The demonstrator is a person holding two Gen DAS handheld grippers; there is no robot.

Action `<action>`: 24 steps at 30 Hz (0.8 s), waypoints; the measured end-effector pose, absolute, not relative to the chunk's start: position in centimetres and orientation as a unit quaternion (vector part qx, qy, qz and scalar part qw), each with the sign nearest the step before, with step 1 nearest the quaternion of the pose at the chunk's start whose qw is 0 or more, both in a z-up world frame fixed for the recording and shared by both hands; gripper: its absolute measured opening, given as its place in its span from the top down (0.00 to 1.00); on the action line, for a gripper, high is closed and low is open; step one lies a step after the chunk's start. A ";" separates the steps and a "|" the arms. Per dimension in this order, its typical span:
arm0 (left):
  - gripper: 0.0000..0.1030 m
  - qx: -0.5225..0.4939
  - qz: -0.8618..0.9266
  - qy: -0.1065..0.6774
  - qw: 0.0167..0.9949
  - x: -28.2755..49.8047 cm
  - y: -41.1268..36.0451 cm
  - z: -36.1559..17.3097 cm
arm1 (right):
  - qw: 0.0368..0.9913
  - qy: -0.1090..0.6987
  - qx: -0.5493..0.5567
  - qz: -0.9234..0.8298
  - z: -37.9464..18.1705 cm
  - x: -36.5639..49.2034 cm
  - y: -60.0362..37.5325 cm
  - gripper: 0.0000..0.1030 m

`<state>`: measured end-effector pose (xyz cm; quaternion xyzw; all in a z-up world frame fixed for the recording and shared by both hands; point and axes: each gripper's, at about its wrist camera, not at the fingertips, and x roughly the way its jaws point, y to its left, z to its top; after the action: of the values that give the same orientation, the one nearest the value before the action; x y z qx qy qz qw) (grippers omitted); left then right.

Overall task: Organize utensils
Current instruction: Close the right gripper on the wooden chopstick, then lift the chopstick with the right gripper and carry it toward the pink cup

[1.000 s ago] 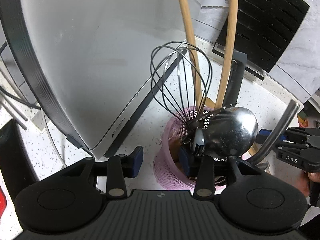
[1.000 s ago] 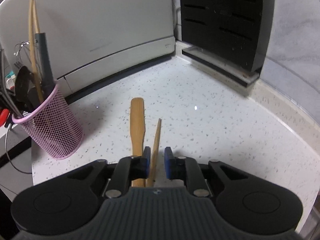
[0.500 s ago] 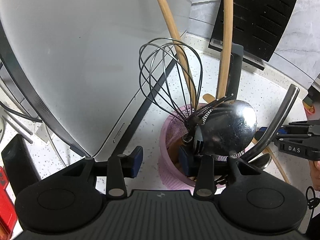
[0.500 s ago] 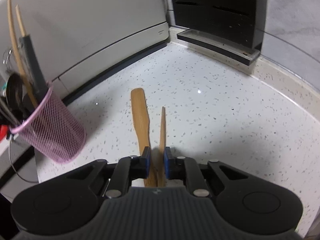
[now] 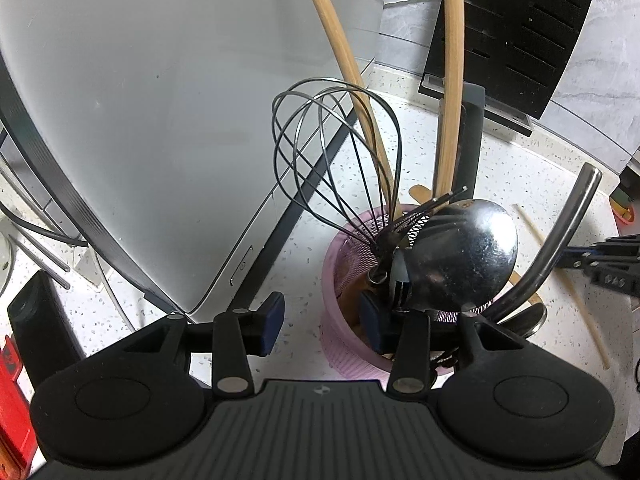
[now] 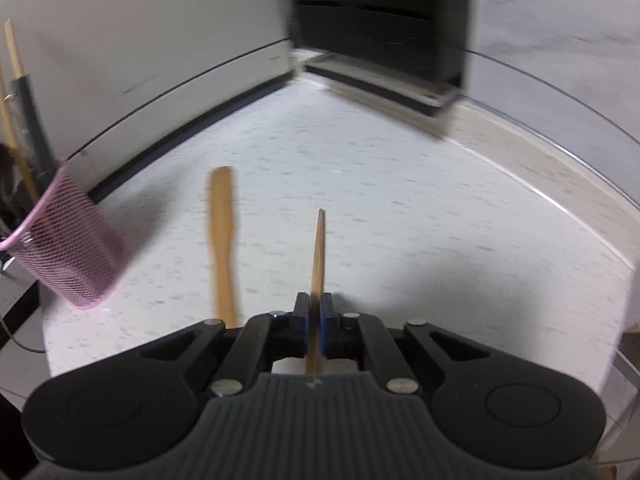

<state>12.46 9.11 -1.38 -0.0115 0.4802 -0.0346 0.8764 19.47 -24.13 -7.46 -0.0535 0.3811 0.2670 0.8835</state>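
Observation:
A pink mesh cup (image 5: pixel 340 340) holds a wire whisk (image 5: pixel 336 160), a steel ladle (image 5: pixel 464 256) and two long wooden handles (image 5: pixel 450 80). My left gripper (image 5: pixel 320 320) straddles the cup's near wall, one pad inside and one outside. Its jaws are opening and do not press on the wall. My right gripper (image 6: pixel 314 312) is shut on a thin wooden stick (image 6: pixel 319 256) that points forward over the speckled counter (image 6: pixel 420 220). A flat wooden spatula (image 6: pixel 222 240) lies to its left, with the cup (image 6: pixel 76 248) beyond it. The right gripper (image 5: pixel 612 268) also shows at the left wrist view's right edge.
A large white appliance (image 5: pixel 160 100) with dark trim stands behind and left of the cup. A black knife block (image 6: pixel 380 20) fills the back corner. A red object (image 5: pixel 12 380), a black block (image 5: pixel 40 328) and cables lie at the left.
The right gripper's jaws closed onto the thin stick and carried it to the right, away from the spatula. The left gripper stayed at the cup, its jaws a little wider.

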 end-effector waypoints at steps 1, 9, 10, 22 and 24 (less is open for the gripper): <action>0.49 -0.010 -0.035 0.480 0.876 12.4 9.1 -1.4 | 0.884 0.381 -0.052 0.265 -7.5 19.7 -25.1 0.99; 0.49 -0.005 -0.033 0.480 0.877 12.5 8.7 -1.5 | 0.887 0.354 -0.120 0.270 -8.3 19.7 -31.3 0.99; 0.49 -0.005 -0.033 0.480 0.877 12.5 8.7 -1.5 | 0.888 0.353 -0.120 0.270 -8.3 19.7 -32.0 0.99; 0.49 -0.006 -0.031 0.482 0.876 12.7 8.8 -1.6 | 0.908 0.312 -0.155 0.235 -9.0 19.9 -34.5 0.97; 0.49 -0.006 -0.031 0.482 0.876 12.7 8.8 -1.6 | 0.908 0.318 -0.142 0.233 -8.8 20.2 -34.8 0.95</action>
<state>12.67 8.77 -1.62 -0.0061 0.4817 -0.0312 0.8758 20.19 -34.81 -8.85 -0.1420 0.3183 0.2333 0.9078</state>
